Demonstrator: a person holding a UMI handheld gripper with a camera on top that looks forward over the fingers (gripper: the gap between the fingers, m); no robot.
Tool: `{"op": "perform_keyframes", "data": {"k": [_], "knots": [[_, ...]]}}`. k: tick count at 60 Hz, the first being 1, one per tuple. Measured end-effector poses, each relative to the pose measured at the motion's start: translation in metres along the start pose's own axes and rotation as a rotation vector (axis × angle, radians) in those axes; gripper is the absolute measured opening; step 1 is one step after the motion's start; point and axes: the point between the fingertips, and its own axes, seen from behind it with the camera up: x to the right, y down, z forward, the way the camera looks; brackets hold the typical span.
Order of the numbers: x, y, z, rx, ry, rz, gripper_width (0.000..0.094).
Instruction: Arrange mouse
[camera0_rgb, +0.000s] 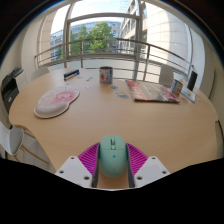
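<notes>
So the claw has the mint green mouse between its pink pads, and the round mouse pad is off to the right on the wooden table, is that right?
Not quite. The gripper view shows the round mouse pad lying to the left on the wooden table, not the right. The rest holds: the claw has the mint green mouse between its pink pads.

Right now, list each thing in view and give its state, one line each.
mouse: mint green, between the fingers, pads against both its sides.
gripper: shut on the mouse.
round mouse pad: lying flat on the table, nothing on it.
table: wooden, carrying the pad and papers.
papers: lying flat beyond the fingers.
</notes>
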Motion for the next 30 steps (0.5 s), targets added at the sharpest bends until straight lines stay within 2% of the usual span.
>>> {"op": "perform_keyframes", "data": {"k": [8,18,24,30], "knots": [[0.013,-0.02,-0.016,0.009,0.114,0.038,0.0399],[0.019,-0.115,-0.054,0.162,0.212,0.137,0.0399],[0.003,-0.191,-0.069,0.271,0.218,0.135,0.0399],[-0.041,-0.259,-0.064,0.357,0.166,0.119,0.0397]]}}
